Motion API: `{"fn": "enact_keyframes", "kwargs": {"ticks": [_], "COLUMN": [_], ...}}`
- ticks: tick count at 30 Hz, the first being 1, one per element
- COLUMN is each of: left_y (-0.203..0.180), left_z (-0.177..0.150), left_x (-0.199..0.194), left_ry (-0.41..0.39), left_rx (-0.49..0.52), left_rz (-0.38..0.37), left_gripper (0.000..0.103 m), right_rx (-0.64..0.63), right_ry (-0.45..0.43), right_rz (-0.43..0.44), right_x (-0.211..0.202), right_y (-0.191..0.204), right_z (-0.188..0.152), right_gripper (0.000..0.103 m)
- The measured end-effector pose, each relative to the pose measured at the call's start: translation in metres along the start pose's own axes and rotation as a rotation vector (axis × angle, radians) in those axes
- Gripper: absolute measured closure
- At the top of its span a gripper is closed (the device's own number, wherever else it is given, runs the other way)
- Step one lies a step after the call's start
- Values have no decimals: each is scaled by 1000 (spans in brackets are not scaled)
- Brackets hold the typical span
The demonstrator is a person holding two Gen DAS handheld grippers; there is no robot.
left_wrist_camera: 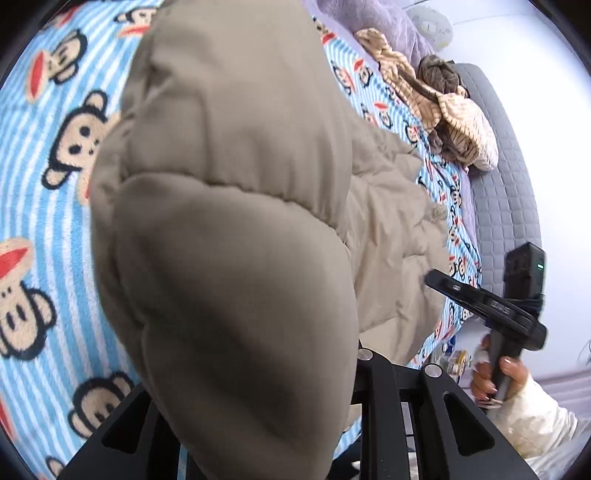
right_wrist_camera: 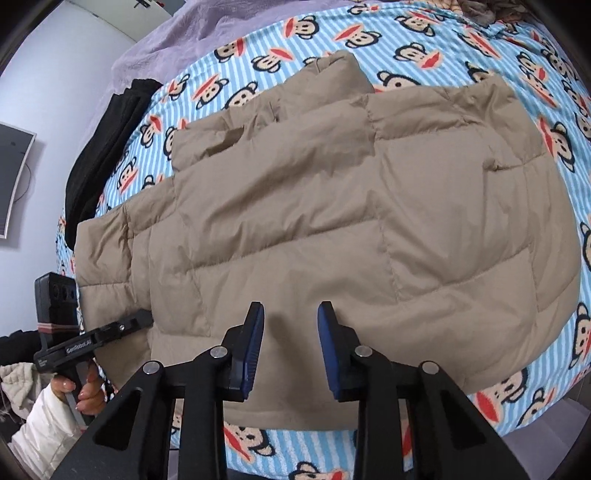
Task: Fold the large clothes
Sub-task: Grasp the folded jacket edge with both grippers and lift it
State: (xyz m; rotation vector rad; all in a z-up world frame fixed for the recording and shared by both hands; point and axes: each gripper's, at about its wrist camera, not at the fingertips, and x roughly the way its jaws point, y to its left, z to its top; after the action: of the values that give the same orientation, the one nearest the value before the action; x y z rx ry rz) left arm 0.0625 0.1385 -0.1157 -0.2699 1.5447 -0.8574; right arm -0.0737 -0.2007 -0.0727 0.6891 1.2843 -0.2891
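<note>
A beige puffer jacket lies spread flat on the monkey-print blanket. My right gripper points steeply down at the jacket's near hem. Its blue pads stand narrow, with quilted fabric filling the gap between them. In the left wrist view a puffed fold of the jacket bulges up between my left gripper's black fingers and hides the tips. From the right wrist view, the left gripper bites into the jacket's left edge. The right gripper reaches the jacket's right side, held by a hand.
A black garment lies along the bed's left edge. Striped beige and brown clothes are piled at the far side by a grey quilted mattress edge. A purple sheet covers the bed's far corner. A white sleeve is low at left.
</note>
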Motion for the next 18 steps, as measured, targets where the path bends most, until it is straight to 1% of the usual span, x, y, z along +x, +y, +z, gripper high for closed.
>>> {"fn": "enact_keyframes", "kwargs": {"ticks": [4, 8, 13, 14, 18], "left_y": [-47, -109, -183, -194, -235], "left_z": [-9, -15, -13, -13, -7], "left_x": [-16, -16, 9, 16, 50], "left_ry": [-53, -64, -46, -39, -4], "left_rx": [-8, 48, 94, 104, 167], "left_rz": [7, 32, 67, 78, 137], "left_gripper": [76, 76, 76, 76, 76], "right_rx": [-36, -36, 4, 16, 65], "right_ry": [-9, 16, 47, 54, 77], "right_rz": [44, 88, 147, 155, 197], "right_x": [15, 46, 80, 85, 102], "right_y": [-9, -19, -27, -30, -41], "right_z": [22, 45, 68, 70, 76], "right_gripper": [73, 73, 73, 76, 80]}}
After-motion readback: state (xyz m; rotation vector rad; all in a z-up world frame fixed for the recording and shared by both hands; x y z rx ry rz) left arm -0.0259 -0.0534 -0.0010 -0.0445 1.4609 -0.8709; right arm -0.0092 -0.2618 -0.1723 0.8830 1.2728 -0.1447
